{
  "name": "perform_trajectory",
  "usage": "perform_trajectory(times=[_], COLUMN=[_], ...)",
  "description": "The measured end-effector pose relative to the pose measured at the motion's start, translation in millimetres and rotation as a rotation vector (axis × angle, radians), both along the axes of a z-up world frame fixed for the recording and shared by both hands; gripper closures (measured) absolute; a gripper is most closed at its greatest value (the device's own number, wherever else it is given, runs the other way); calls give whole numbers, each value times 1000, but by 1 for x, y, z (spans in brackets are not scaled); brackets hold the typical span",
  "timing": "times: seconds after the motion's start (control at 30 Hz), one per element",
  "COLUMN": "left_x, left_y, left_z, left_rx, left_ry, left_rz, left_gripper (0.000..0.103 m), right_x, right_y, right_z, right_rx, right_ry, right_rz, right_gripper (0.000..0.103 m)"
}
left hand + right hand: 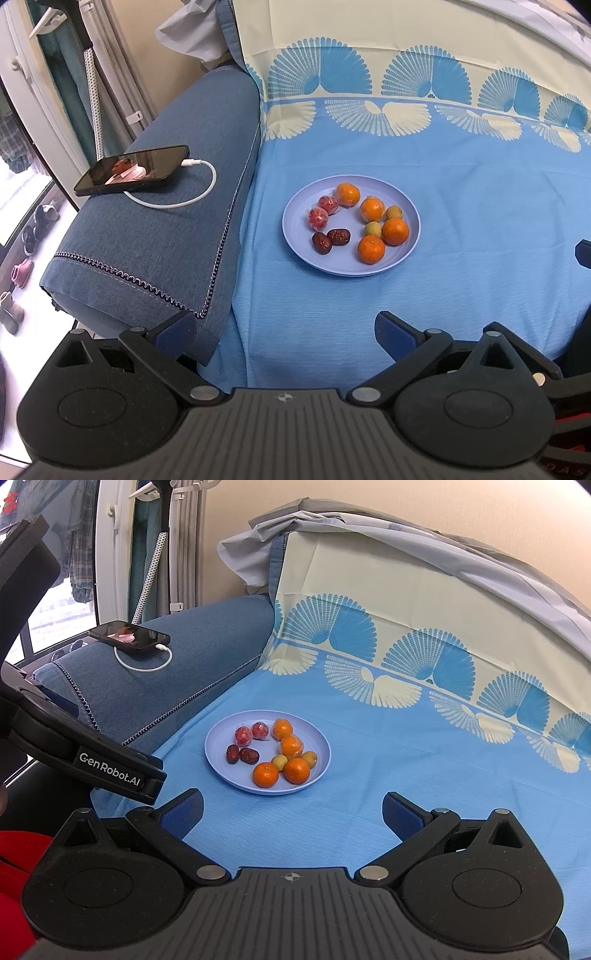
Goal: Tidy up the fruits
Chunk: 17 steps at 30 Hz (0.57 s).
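We held both grippers, left (284,332) and right (293,812), spread wide and empty, above the cloth (369,812). The fruit (371,249) lay on the plate (332,264) at twelve o'clock; phone (133,170) at ten.

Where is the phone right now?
The phone lies on the blue sofa armrest, left of the plate of fruit in both views, with a white charging cable plugged into it.
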<state>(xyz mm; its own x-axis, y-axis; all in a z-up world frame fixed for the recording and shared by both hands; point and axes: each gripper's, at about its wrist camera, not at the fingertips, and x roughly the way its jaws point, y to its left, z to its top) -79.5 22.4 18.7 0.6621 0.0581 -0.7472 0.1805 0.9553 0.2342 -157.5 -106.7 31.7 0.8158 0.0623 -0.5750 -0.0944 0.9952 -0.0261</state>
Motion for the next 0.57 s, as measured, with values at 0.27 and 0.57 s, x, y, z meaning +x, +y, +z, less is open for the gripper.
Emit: perform_trajectory(times=[0.27, 0.57], left_x=[-1, -2], left_y=[-3, 0], left_z=[0, 6], left_rx=[10, -34], left_ry=[-6, -29], left_rz=[0, -4], left_gripper=[0, 0], right_x=[-1, -1], right_y=[-3, -10], right_z=[0, 0], right_rx=[14, 22], right_ry=[-10, -31], right_rz=[-5, -50], right_gripper=[1, 1])
